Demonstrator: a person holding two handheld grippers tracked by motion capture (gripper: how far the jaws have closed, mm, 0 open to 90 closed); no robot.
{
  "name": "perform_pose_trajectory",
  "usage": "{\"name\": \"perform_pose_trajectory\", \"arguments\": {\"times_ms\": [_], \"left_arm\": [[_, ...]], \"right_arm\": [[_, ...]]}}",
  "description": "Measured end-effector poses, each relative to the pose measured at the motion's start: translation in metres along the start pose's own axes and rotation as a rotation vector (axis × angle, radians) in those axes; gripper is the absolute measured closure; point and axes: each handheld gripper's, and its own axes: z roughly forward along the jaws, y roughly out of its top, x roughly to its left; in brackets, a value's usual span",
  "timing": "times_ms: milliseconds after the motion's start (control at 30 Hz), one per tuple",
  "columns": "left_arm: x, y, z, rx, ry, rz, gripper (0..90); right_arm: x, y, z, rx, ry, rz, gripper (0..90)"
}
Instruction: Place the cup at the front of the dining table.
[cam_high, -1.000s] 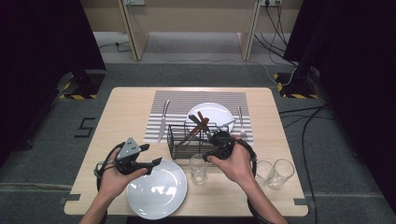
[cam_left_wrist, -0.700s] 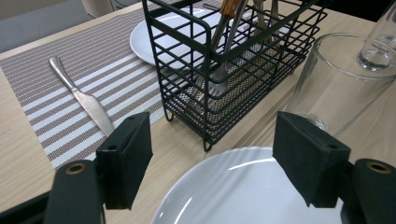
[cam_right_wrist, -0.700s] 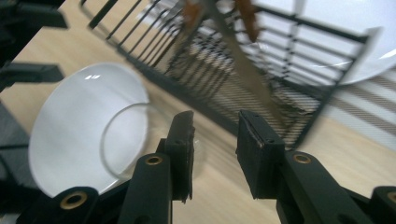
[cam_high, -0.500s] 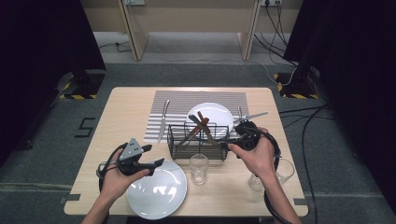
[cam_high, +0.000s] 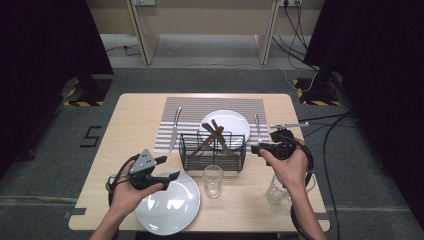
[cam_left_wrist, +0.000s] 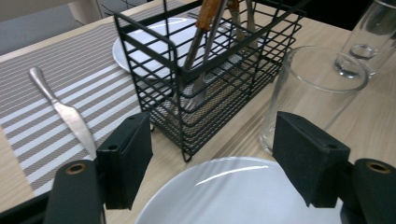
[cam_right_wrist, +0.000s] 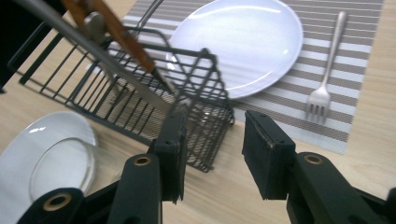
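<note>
So the right gripper (cam_high: 261, 148), jaws just opening and empty, sits beside the boxy black wire caddy (cam_high: 212, 151), its long side running across the table.

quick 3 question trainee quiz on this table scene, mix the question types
1. True or false: the silver fork lies inside the black wire cutlery basket.
2. The silver table knife rests on: A the striped grey placemat, B the near white plate, C the floor.
3. Fill in: the left gripper hovers over the near white ____.

Key: 1 false, it lies on the placemat. 2 A. 3 plate.
</note>
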Motion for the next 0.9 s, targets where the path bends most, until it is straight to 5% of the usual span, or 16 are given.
{"name": "perform_pose_trajectory", "arguments": {"times_ms": [500, 900], "left_arm": [[-0.013, 0.011, 0.006, -0.011, -0.045, 0.023, 28.0], [-0.021, 0.017, 0.015, 0.000, -0.071, 0.035, 28.2]], "right_arm": [[-0.023, -0.014, 0.004, -0.104, -0.066, 0.029, 57.9], [-0.025, -0.018, 0.006, -0.099, -0.073, 0.019, 56.9]]}}
